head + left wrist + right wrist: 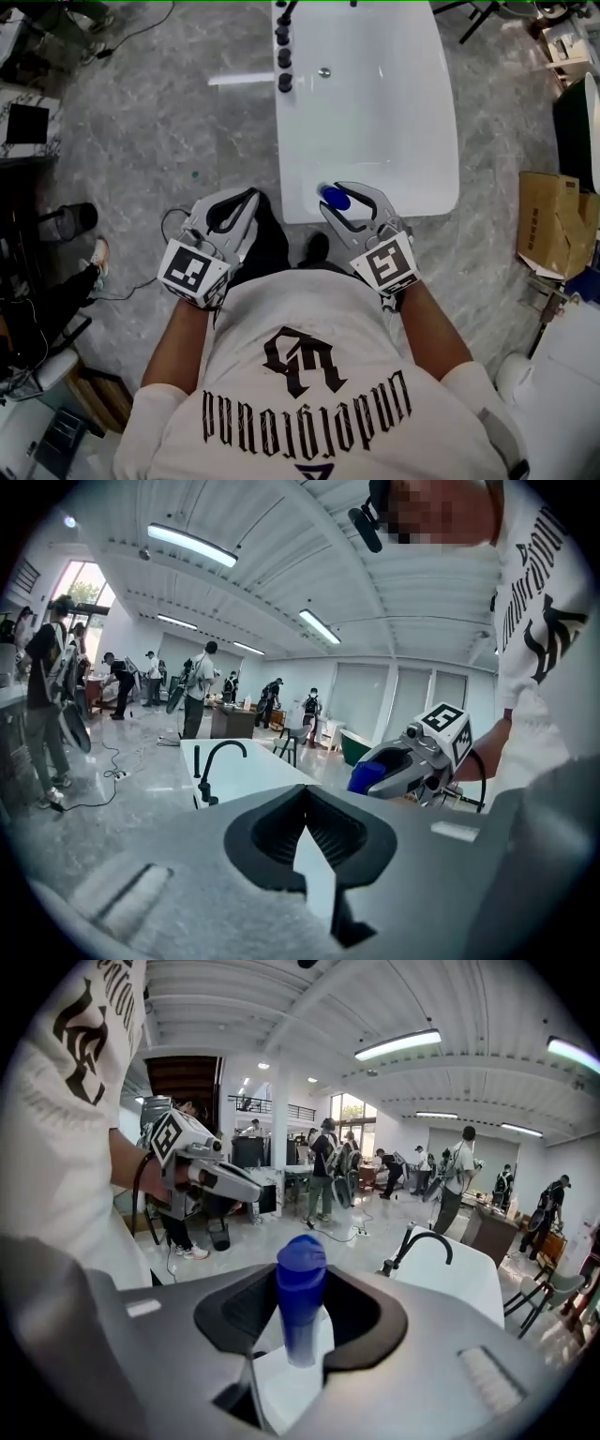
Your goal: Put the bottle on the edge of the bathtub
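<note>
A blue bottle point(334, 197) point(302, 1258) stands between the pads of my right gripper point(336, 192) point(301, 1283), which is shut on it. The bottle hangs just over the near end of the white bathtub point(375, 212) point(466, 1279). My left gripper point(251, 195) point(305, 789) hovers over the floor left of the tub's near corner, its tips together and nothing between them. In the left gripper view the bottle point(367, 776) shows at the right in the other gripper, with the bathtub point(246, 767) ahead.
Black faucet fittings point(284, 56) point(218, 761) point(420, 1241) line the tub's far left rim. A cardboard box point(555, 221) sits right of the tub, a black bin point(71, 219) to the left. Several people stand at tables in the background.
</note>
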`<state>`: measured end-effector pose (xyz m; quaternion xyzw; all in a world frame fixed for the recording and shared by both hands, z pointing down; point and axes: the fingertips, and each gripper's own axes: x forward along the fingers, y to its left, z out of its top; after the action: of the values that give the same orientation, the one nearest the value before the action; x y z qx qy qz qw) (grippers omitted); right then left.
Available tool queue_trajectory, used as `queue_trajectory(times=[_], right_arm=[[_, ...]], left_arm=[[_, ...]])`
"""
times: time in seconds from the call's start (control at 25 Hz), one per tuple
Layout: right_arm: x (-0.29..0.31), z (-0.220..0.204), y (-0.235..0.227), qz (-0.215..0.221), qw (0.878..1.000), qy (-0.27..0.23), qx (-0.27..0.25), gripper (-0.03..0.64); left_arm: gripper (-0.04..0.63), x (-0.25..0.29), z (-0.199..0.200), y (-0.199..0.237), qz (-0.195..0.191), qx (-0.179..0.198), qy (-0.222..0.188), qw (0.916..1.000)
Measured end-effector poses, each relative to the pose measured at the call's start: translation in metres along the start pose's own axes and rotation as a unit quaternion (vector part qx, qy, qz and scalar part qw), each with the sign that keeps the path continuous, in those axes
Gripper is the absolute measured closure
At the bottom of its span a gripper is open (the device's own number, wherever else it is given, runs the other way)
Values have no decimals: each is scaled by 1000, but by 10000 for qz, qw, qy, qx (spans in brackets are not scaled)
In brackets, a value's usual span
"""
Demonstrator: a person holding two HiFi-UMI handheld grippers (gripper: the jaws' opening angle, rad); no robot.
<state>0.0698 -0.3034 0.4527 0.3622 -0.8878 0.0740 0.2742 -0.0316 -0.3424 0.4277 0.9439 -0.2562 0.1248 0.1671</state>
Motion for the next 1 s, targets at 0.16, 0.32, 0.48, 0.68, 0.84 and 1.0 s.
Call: queue_trajectory(times=[0.16, 0.32, 0.48, 0.68, 0.84, 1.0], right_arm=[[46, -26, -4, 118, 9987, 501, 11, 466], [84, -48, -7, 301, 9963, 807, 38, 466], [116, -80, -9, 424, 9929, 1099, 149, 466], [154, -115, -14, 540, 9882, 1405, 284, 468], [177, -139, -16, 615, 9849, 1614, 122, 468], [197, -163, -18, 668, 9821, 1758, 82, 468]], left_arm=[[591, 12, -21, 34, -87, -104, 269, 9995], [591, 22, -39, 55, -162, -185, 461, 9986], [591, 33, -61, 69, -236, -311, 630, 9972], [591, 58, -95, 83, -409, -384, 920, 9942], [591, 76, -116, 104, -472, -166, 1130, 9923], [591, 95, -137, 119, -576, -306, 1284, 9896]])
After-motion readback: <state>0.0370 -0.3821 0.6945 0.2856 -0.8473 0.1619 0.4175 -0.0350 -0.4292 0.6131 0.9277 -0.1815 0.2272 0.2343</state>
